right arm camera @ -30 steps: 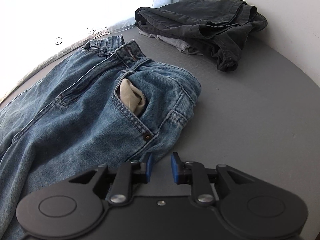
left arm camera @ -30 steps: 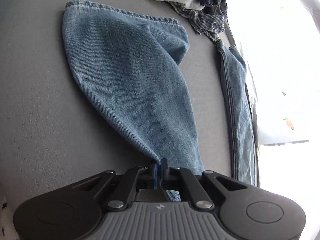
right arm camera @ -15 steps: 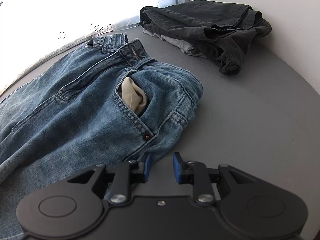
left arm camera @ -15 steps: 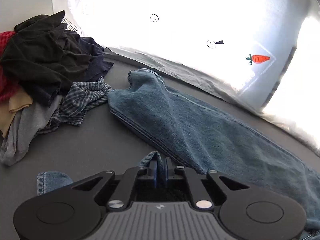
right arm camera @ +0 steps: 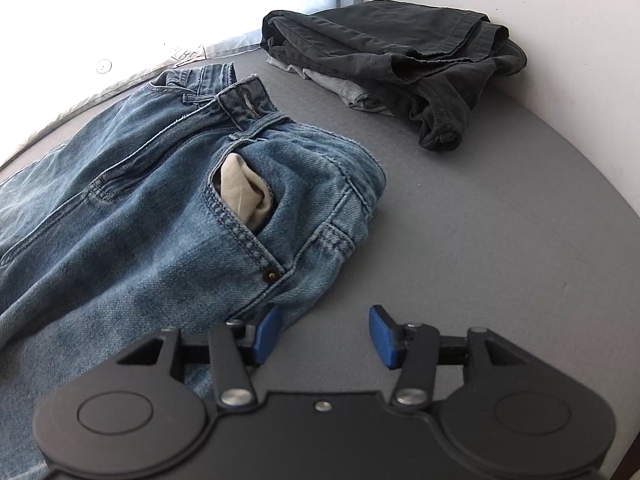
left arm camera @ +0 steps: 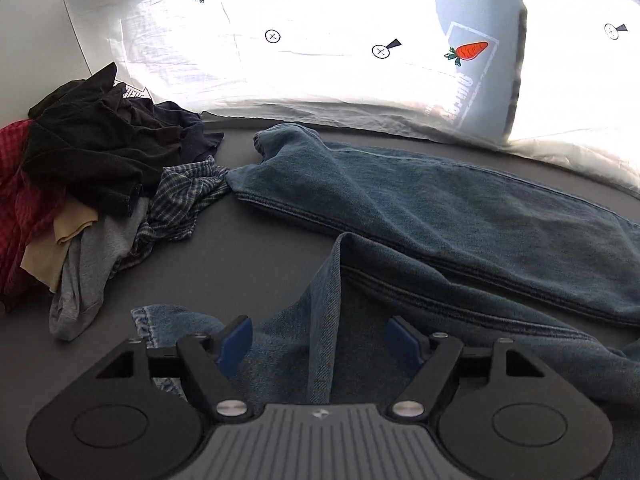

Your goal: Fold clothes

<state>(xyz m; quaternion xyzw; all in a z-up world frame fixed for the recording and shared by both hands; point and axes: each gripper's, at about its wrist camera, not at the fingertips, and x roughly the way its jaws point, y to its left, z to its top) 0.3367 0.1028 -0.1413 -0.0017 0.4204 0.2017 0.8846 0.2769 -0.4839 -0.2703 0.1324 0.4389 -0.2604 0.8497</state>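
The left gripper (left arm camera: 318,338) is black with blue pads (left arm camera: 236,338), silver screws and a ribbed grey centre plate; the right gripper (right arm camera: 322,338) is alike, but with a plain black plate.

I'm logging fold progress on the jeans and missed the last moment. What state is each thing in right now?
Left gripper: open, jaws just opened; denim fold lies between them, unpinched.
Right gripper: open, jaws just widened, nothing gripped.
Jeans: laid out flat, not folded; pocket lining pokes out.
Dark trousers: folded, stacked.
Laundry pile: unfolded, heaped.
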